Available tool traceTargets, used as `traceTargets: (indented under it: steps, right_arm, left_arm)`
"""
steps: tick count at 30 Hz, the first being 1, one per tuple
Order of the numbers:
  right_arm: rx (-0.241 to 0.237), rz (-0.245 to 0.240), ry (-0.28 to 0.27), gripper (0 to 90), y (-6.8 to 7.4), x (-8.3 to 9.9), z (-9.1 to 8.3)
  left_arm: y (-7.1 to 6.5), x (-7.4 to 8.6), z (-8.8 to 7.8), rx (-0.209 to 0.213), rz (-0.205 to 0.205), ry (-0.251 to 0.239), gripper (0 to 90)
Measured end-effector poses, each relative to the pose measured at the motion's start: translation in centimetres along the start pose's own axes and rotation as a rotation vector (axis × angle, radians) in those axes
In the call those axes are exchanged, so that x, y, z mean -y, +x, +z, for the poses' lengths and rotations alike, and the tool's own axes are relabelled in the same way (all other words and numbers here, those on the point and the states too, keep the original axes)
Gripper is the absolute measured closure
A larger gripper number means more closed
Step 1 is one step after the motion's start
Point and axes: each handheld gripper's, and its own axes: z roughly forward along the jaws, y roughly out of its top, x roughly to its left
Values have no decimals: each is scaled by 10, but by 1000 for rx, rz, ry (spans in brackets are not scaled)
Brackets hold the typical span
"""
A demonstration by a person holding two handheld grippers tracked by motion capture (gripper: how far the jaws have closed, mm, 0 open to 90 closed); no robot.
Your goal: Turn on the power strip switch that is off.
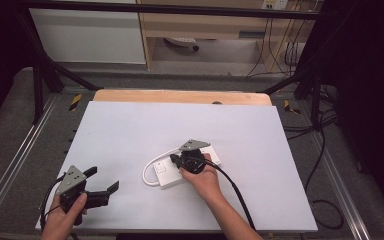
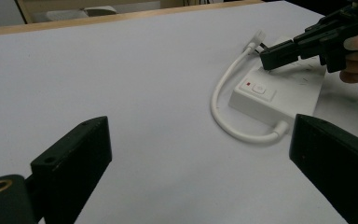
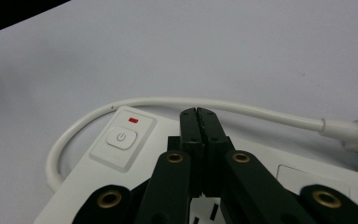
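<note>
The light is even and soft, and it falls from above onto the white table (image 1: 130,140), which is the brightest thing in the room. Around the table the floor and the corners stay dim, almost black at the far right. The power strip (image 1: 172,175) casts only a faint shadow on the table. No strong glare appears. In the left gripper view the near black jaws look blurred, and in the right gripper view the table has a dark corner at upper left.
</note>
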Motion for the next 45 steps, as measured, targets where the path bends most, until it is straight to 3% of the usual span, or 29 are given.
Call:
traceTargets:
  steps: [9,27,30,45]
  right_arm:
    - [-24,-9,9,900,7,2,5]
    - [20,-4,5,900,-2,0,-1]
    - [14,18,0,900,-6,2,-2]
    - [9,4,-8,900,-4,4,-1]
  left_arm:
    - [0,0,0,0,0,0,57]
    - [0,0,0,0,-1,0,57]
    - [0,0,0,0,2,1,57]
    - [0,0,0,-1,-1,2,57]
